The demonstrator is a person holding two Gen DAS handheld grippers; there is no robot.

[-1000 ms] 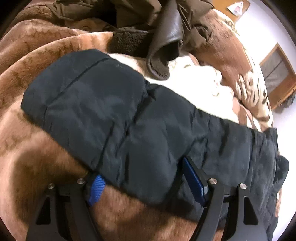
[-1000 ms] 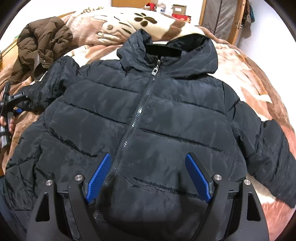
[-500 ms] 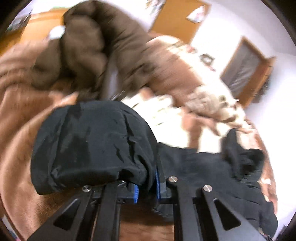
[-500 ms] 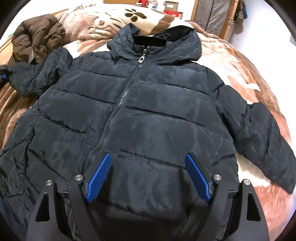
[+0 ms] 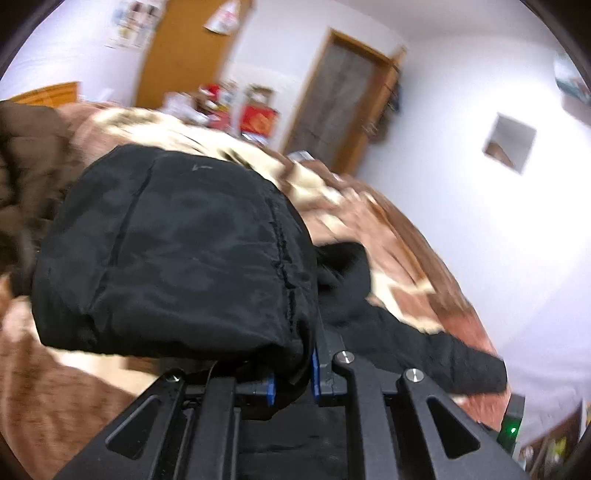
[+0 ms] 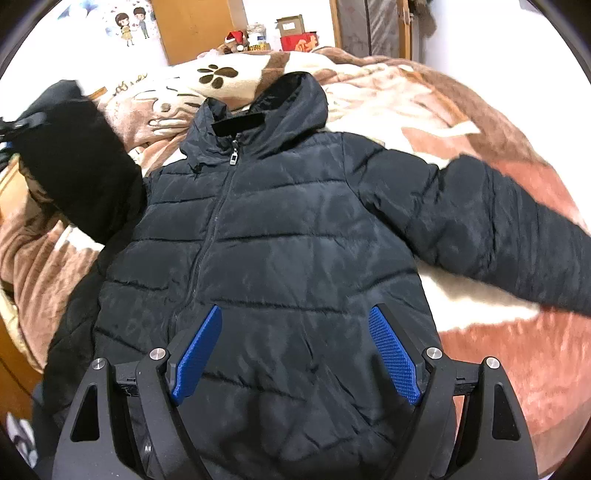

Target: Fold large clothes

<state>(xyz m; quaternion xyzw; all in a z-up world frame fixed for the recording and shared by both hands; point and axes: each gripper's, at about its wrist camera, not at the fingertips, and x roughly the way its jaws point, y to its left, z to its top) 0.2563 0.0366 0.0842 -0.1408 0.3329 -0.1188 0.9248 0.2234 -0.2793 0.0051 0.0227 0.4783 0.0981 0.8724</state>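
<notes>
A black hooded puffer jacket (image 6: 280,236) lies front up and zipped on the bed, its hood toward the far side. My left gripper (image 5: 293,384) is shut on the jacket's left sleeve (image 5: 173,254) near the cuff and holds it lifted off the bed; the raised sleeve (image 6: 74,166) also shows at the left of the right wrist view. My right gripper (image 6: 295,354) is open and empty, hovering over the jacket's lower front. The other sleeve (image 6: 517,236) lies stretched out to the right.
A brown and cream paw-print blanket (image 6: 461,110) covers the bed. A brown coat (image 5: 26,173) is heaped at the far left. Boxes and clutter (image 6: 291,33) stand beyond the bed by wooden doors. The bed's left edge (image 6: 14,354) is close.
My left gripper closed on the sleeve and lifted it, swinging up and toward the jacket's body. My right gripper stayed open and drifted over the lower front.
</notes>
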